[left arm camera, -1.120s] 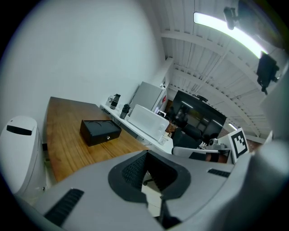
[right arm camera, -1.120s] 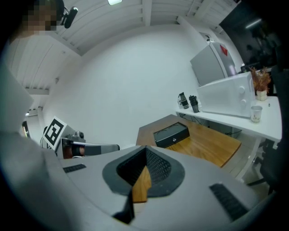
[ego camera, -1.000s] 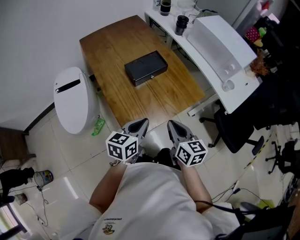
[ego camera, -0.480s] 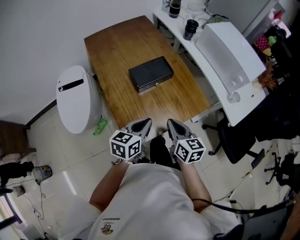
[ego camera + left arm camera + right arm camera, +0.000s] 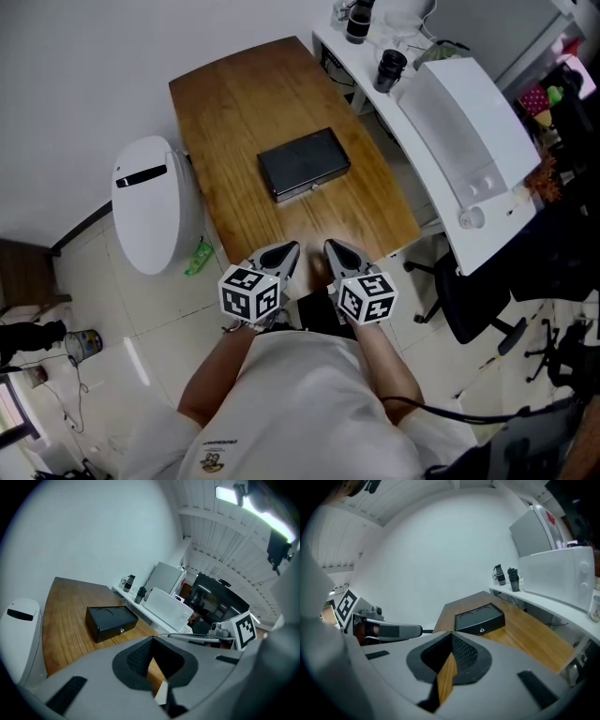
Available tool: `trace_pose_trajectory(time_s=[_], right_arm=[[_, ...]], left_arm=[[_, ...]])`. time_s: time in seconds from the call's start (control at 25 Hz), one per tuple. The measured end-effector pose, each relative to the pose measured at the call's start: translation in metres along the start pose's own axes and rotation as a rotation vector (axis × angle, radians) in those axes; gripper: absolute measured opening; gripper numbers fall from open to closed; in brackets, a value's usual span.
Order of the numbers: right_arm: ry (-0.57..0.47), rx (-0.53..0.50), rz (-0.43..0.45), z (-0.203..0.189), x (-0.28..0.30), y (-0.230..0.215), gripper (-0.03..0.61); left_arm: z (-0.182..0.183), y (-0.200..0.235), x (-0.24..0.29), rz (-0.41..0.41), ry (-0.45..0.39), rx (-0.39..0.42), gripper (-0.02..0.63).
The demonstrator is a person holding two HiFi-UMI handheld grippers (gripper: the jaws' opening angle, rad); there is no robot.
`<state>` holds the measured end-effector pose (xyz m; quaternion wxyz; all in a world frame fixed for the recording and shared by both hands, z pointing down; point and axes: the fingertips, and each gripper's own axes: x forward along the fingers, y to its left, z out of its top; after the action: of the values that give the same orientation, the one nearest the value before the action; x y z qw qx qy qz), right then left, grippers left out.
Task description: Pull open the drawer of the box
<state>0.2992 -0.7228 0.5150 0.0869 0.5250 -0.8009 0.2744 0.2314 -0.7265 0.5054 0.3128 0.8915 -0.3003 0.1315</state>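
A flat black box lies in the middle of the wooden table. Its drawer front carries a small silver knob, faces me and sits flush with the box. In the left gripper view the box is ahead and to the left. The right gripper view has the box straight ahead. My left gripper and right gripper hover side by side at the table's near edge, well short of the box. Both are shut with nothing in them.
A white oval bin stands on the floor left of the table, with a green item beside it. A white desk runs along the right with a white machine and black cups. A black office chair sits below it.
Both grippers have crept forward to the table's near edge and the right one has moved in toward the left. The box has not moved and its drawer stays closed.
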Motion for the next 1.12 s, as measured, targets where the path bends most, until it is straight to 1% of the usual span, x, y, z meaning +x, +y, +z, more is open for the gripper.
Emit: trace_pose_trajectory(time_s=[0.16,0.32,0.44,0.84,0.88,1.0,1.12], right_arm=[[0.019,-0.007,0.001,0.002,0.018,-0.009,-0.012],[0.007,-0.027,0.003,0.008,0.034,-0.016,-0.012],[0.010,-0.020,0.008,0.011,0.046,-0.024,-0.012],[0.097,-0.006,0.007,-0.006,0.095,-0.056,-0.012],[0.102,-0.002,0.008,-0.007,0.098,-0.059,0.005],[0.118,0.006,0.012,-0.010,0.109,-0.066,0.009],[0.130,0.007,0.006,-0.011,0.119,-0.077,0.031]], left_arm=[[0.002,0.013,0.010,0.020,0.005,-0.028,0.003],[0.002,0.025,0.019,0.063,0.012,-0.034,0.003],[0.004,0.031,0.028,0.083,0.020,-0.044,0.003],[0.007,0.052,0.063,0.122,0.034,-0.093,0.003],[0.007,0.055,0.066,0.125,0.038,-0.096,0.003],[0.007,0.061,0.074,0.139,0.051,-0.101,0.003],[0.007,0.066,0.084,0.148,0.064,-0.106,0.003]])
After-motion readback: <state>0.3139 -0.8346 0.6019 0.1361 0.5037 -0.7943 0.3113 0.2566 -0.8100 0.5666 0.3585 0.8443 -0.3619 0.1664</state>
